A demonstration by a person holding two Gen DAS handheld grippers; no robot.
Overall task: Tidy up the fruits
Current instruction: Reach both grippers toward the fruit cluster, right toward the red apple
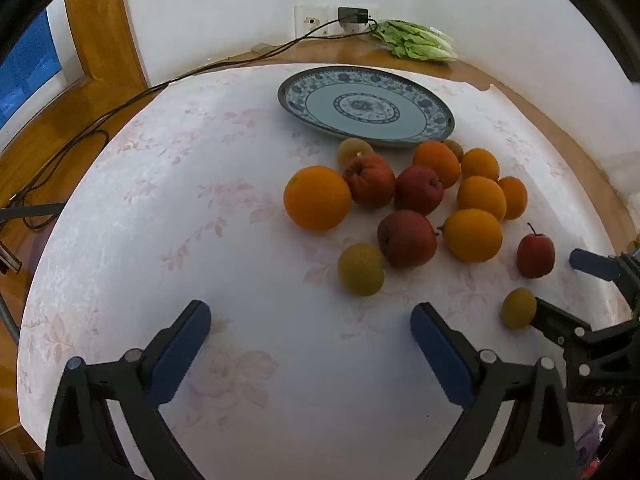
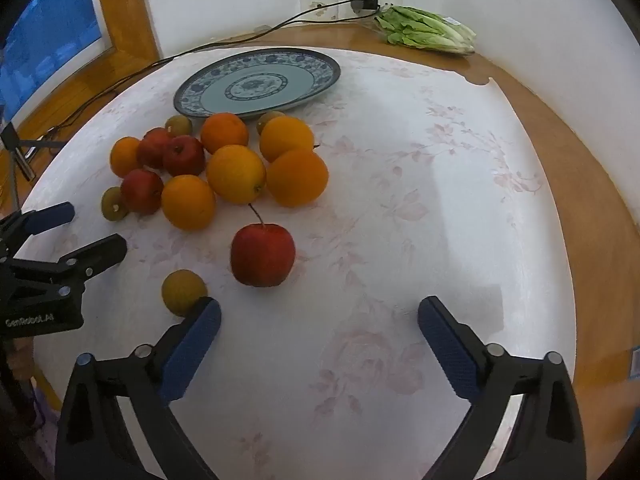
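Observation:
A heap of oranges point(image 1: 317, 198), red apples point(image 1: 407, 239) and small brown-green fruits point(image 1: 361, 269) lies on the white floral tablecloth, just in front of an empty blue patterned plate point(image 1: 296, 96) point(image 2: 200, 92). One stemmed red apple point(image 2: 263, 255) and one brown-green fruit point(image 2: 183, 292) lie apart, nearer the grippers. My left gripper point(image 1: 310, 316) hovers open over bare cloth short of the heap, nothing between its fingers. My right gripper point(image 2: 320, 308) is open too; the lone apple sits ahead of it, and the small fruit is by its left fingertip.
A bag of lettuce point(image 2: 428, 32) lies at the back by the wall. A charger point(image 1: 352, 15) sits in the socket and its cable point(image 1: 120, 108) trails left across the wooden table rim. A wooden window frame point(image 1: 100, 40) stands at the left.

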